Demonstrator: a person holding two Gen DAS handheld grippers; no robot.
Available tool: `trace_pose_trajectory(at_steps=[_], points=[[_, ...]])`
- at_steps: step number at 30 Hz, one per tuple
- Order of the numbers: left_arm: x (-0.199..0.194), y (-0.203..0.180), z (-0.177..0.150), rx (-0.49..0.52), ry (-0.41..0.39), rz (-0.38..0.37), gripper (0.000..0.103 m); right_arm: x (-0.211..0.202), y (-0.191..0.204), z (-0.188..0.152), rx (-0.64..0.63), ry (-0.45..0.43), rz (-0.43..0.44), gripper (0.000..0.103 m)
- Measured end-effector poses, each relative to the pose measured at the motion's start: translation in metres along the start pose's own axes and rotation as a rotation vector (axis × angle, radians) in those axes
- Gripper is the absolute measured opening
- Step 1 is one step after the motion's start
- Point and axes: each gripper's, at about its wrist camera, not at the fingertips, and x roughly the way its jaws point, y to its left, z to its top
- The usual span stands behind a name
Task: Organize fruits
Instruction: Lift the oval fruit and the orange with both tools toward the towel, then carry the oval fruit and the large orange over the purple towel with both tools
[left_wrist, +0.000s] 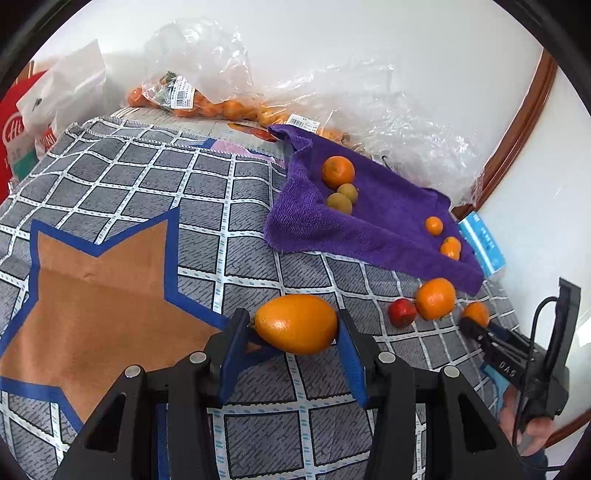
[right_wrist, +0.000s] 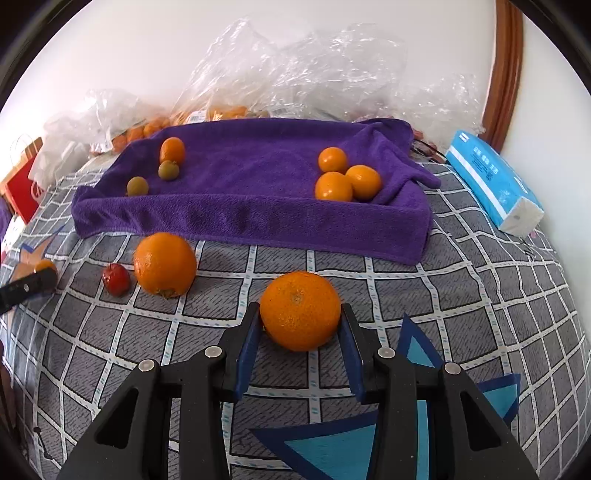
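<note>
My left gripper (left_wrist: 295, 325) is shut on an oval orange fruit (left_wrist: 295, 323) and holds it just over the checked cloth. My right gripper (right_wrist: 300, 314) is shut on a round orange (right_wrist: 300, 310); it also shows in the left wrist view (left_wrist: 474, 317). A purple towel (right_wrist: 251, 206) lies ahead, with an orange (right_wrist: 172, 149) and two greenish fruits (right_wrist: 168, 170) on its left and three small oranges (right_wrist: 347, 179) on its right. A loose orange (right_wrist: 164, 264) and a small red fruit (right_wrist: 116, 278) lie on the cloth in front of the towel.
Clear plastic bags (left_wrist: 207, 99) holding several oranges lie against the wall behind the towel. A blue tissue pack (right_wrist: 495, 181) lies at the right. A red paper bag (left_wrist: 18, 136) stands at the far left. The grey checked cloth (left_wrist: 147, 192) covers the surface.
</note>
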Motion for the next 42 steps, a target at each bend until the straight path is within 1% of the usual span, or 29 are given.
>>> trace_pose_trajectory(at_steps=[5, 9, 12, 14, 17, 20, 24, 31, 34, 37, 42], points=[[-0.004, -0.005, -0.001, 0.027, -0.021, -0.005, 0.045, -0.004, -0.002, -0.001, 0.005, -0.025, 0.018, 0.041], [-0.006, -0.004, -0.001, 0.028, -0.037, -0.010, 0.045, -0.010, -0.010, -0.003, 0.048, -0.053, 0.024, 0.041], [-0.007, -0.004, -0.001, 0.031, -0.043, -0.015, 0.045, -0.012, -0.014, -0.003, 0.066, -0.060, 0.031, 0.041], [-0.007, -0.005, -0.001, 0.037, -0.043, -0.018, 0.045, -0.014, -0.013, -0.004, 0.064, -0.057, 0.016, 0.041], [-0.008, -0.008, -0.001, 0.051, -0.049, -0.023, 0.045, -0.019, -0.014, -0.009, 0.070, -0.057, 0.046, 0.041], [-0.010, -0.010, -0.002, 0.062, -0.056, -0.025, 0.045, -0.026, -0.015, -0.013, 0.077, -0.075, 0.033, 0.041], [-0.011, -0.009, -0.002, 0.057, -0.061, -0.025, 0.045, -0.036, -0.020, -0.018, 0.115, -0.080, 0.053, 0.041], [-0.014, -0.011, -0.003, 0.061, -0.073, -0.026, 0.045, -0.053, -0.021, -0.021, 0.115, -0.100, 0.051, 0.041], [-0.015, -0.010, -0.003, 0.060, -0.081, -0.028, 0.045, -0.058, -0.020, -0.022, 0.118, -0.110, 0.035, 0.041], [-0.012, -0.006, -0.003, 0.036, -0.061, -0.033, 0.045, -0.062, -0.020, -0.023, 0.126, -0.111, 0.047, 0.041], [-0.017, -0.007, -0.004, 0.037, -0.084, -0.024, 0.045, -0.068, -0.018, -0.018, 0.133, -0.114, 0.063, 0.041]])
